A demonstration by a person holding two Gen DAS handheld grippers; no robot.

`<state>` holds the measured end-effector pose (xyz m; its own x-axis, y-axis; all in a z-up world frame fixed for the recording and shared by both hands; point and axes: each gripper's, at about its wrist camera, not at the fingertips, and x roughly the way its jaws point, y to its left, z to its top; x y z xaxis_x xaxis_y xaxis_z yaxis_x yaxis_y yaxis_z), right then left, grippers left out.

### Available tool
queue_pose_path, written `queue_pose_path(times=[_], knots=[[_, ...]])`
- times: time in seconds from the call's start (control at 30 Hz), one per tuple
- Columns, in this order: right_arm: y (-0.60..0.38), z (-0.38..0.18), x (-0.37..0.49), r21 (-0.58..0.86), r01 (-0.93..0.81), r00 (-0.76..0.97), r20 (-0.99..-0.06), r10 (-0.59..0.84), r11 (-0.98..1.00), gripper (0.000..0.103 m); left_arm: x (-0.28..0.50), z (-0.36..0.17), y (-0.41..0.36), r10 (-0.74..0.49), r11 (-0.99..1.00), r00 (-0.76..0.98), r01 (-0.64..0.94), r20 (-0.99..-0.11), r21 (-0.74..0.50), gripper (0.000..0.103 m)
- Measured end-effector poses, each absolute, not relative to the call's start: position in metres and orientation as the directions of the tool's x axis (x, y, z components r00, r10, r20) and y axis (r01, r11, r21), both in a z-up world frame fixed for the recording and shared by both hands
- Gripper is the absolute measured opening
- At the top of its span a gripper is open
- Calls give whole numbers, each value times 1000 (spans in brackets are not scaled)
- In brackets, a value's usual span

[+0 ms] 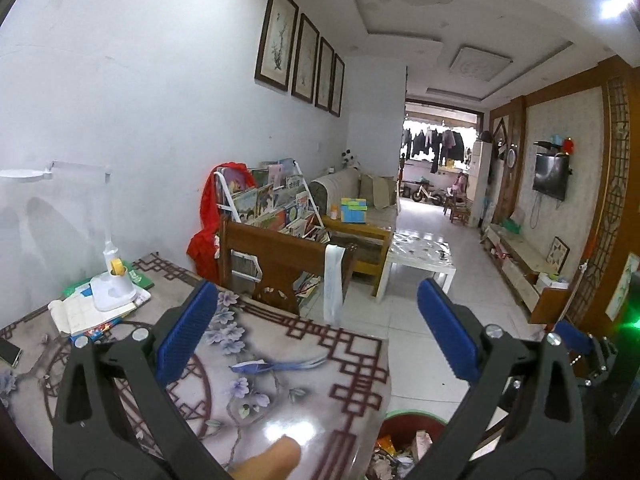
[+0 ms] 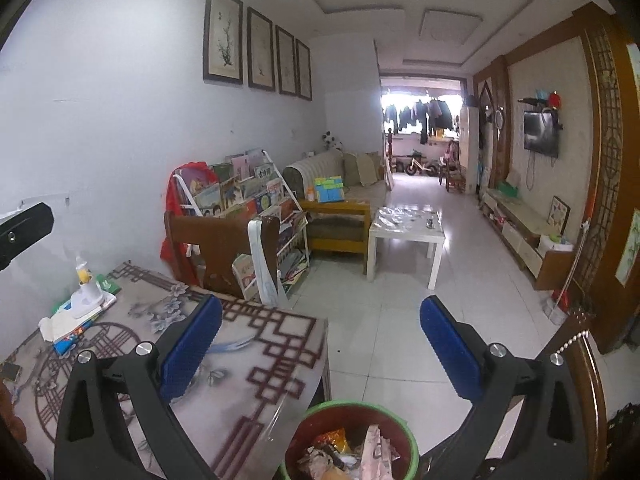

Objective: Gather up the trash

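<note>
A red bin with a green rim stands on the floor beside the table's corner, full of wrappers and crumpled paper; it also shows in the left wrist view. My right gripper is open and empty, held above the bin and the table edge. My left gripper is open and empty above the patterned table. Part of the right gripper shows at the right of the left wrist view.
A desk lamp stands on books and papers at the table's far left. A phone lies at the left edge. A wooden chair stands behind the table, then a book rack, a sofa, a white coffee table and tiled floor.
</note>
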<state>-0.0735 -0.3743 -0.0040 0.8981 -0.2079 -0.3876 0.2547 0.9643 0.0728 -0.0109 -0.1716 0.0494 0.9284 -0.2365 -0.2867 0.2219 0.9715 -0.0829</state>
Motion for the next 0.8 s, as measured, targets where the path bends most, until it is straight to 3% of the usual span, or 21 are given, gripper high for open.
queue_pose_path(times=[0.8], knots=[[-349,-4,-63,30,226,883,-428,-192,974,96,-5,42,-143,-180,983,924,155,-337,-101,98]])
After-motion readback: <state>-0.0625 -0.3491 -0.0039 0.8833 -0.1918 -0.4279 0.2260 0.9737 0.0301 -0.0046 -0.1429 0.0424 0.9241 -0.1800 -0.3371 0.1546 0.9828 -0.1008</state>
